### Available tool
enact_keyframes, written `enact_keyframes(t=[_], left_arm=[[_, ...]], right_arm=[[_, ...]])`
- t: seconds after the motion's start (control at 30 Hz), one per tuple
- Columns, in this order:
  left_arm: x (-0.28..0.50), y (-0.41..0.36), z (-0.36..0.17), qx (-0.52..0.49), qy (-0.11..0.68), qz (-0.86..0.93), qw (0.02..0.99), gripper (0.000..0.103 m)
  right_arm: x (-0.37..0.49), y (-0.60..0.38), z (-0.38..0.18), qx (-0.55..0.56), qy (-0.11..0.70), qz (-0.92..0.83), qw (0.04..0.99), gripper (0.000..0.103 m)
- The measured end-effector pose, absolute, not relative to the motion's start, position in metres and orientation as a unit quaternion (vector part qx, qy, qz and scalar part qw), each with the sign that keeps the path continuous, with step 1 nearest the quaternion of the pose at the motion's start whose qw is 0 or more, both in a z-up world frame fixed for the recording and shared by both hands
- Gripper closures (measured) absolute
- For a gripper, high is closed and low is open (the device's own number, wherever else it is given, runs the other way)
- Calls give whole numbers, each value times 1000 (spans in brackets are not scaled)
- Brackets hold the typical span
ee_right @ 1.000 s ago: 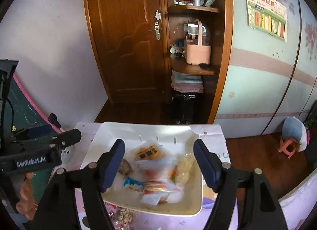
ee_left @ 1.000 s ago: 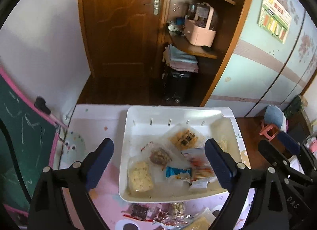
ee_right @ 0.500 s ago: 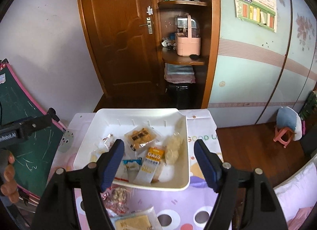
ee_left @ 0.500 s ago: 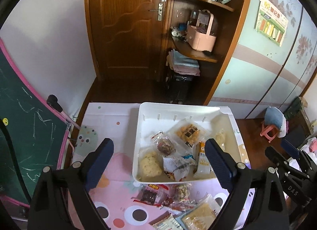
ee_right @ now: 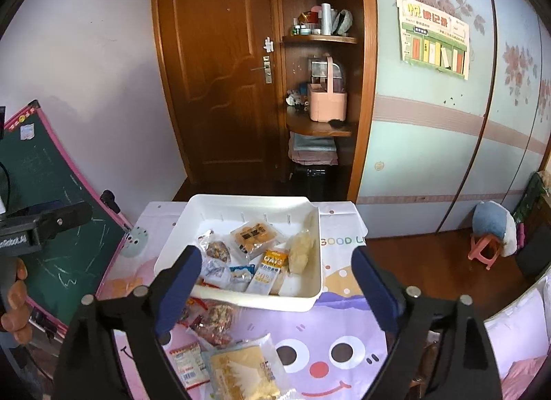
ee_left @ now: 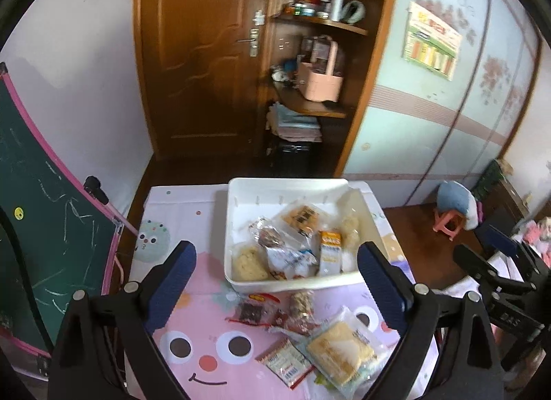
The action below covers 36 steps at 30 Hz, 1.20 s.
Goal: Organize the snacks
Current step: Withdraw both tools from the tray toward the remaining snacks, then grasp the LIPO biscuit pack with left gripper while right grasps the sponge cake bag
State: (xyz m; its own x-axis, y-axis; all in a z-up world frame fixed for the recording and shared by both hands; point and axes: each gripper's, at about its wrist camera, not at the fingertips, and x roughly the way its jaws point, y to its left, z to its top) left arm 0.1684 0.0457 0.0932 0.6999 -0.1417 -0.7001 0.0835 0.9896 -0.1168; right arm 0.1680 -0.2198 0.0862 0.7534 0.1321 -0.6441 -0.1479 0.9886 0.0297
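1. Packets [ee_left: 303,324] loose on mat just before white bin [ee_left: 296,284]; light, crinkly, slippery.
2. Best pinched at sealed edge.
3. Left gripper [ee_left: 275,283], right gripper [ee_right: 275,288]: both spread, empty.

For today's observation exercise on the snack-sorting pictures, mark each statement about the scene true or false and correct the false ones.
1. The white bin holds several snack packets. True.
2. Both grippers grip a packet. False: the left gripper and the right gripper are open and hold nothing.
3. The large yellow cracker packet lies in the bin. False: it lies on the cartoon tablecloth, in front of the bin.
4. An orange OATS packet lies in the bin. True.
5. The pink basket stands on the floor. False: it stands on a wooden shelf.
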Motion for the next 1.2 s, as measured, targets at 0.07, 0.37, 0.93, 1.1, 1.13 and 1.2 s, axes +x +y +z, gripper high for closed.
enact_keyframes(t=[0.07,0.37,0.93,1.1,1.13,1.2], left_arm=[[155,41,89,-34,381,-75,921,6],[115,22,17,-24,400,-110,909,4],[119,33,-169,-83,509,6,857,4],[124,38,-191,-89,526,23,845,4],[124,38,-193,-90,528,25,844,4],[126,38,-198,-91,533,28,840,4]], right_arm=[[162,-218,79,-16,349,80,933,10],[135,-209,12,-52,387,96,916,7],[122,-182,-136,-96,478,150,860,1],[126,-168,-156,-117,489,178,846,1],[127,-166,-160,-118,494,182,842,1],[133,-164,-170,-118,506,185,834,0]])
